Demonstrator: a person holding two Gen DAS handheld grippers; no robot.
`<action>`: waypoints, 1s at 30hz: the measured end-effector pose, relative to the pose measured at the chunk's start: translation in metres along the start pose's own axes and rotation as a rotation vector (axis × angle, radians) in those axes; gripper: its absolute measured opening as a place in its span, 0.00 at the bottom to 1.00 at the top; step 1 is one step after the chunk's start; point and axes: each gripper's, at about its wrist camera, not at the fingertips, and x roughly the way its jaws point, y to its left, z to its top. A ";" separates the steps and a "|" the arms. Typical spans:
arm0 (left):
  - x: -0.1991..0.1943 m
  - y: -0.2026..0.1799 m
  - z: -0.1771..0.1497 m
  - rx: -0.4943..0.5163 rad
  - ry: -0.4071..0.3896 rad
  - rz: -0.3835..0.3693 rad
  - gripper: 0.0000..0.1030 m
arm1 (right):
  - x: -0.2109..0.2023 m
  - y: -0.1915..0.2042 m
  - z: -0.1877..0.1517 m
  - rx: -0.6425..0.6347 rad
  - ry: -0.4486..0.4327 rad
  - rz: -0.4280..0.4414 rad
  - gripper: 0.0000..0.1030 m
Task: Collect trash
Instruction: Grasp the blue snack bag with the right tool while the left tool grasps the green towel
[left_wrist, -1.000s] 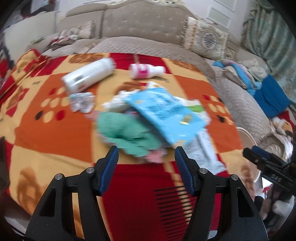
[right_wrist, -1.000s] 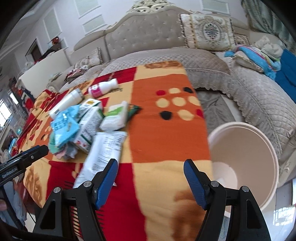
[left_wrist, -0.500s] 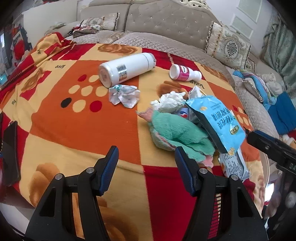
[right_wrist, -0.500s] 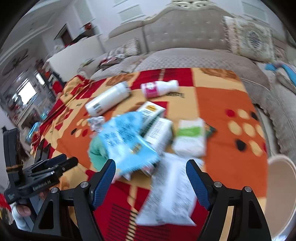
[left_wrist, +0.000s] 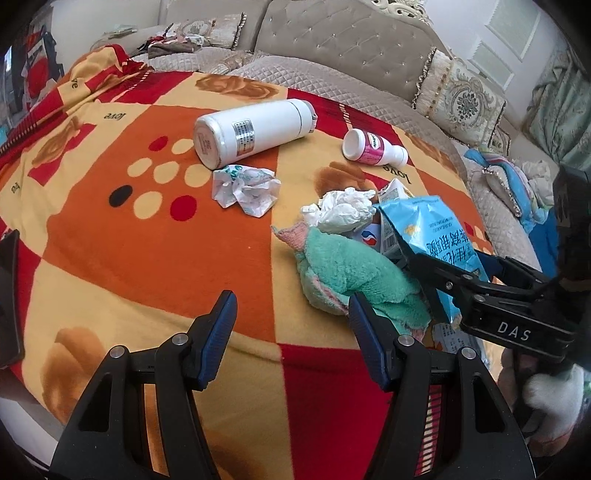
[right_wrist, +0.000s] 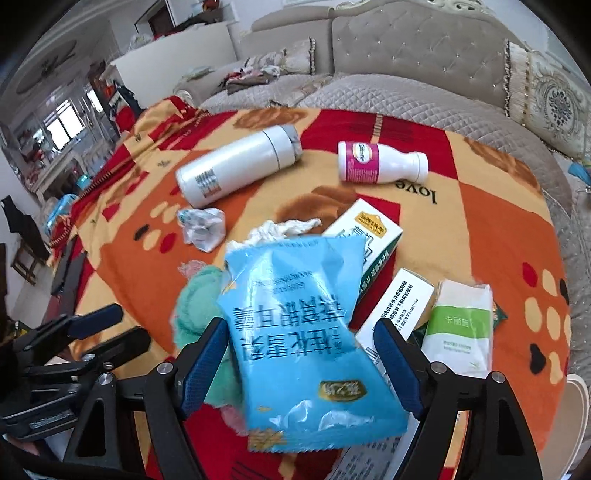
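We see our right gripper, its jaws just widened, straddling the blue snack bag atop the trash pile on the blanket, seemingly without pressing it, while our left gripper hangs open and empty beside the green cloth.

Blanket: orange/red/yellow checks, dot clusters. Thermos white. Small bottle white, pink label. Snack bag light blue, dark-blue print. Cloth mint green, pink edging. Fingers blue-padded, black frames.
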 end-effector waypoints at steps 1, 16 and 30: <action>0.001 -0.001 0.000 -0.002 0.001 -0.004 0.60 | -0.001 -0.002 -0.001 0.006 -0.006 0.001 0.70; 0.043 -0.020 0.008 -0.206 0.025 -0.137 0.61 | -0.070 -0.037 -0.026 0.065 -0.145 -0.028 0.49; 0.043 -0.022 0.005 -0.140 0.017 -0.149 0.41 | -0.083 -0.047 -0.050 0.103 -0.158 -0.005 0.49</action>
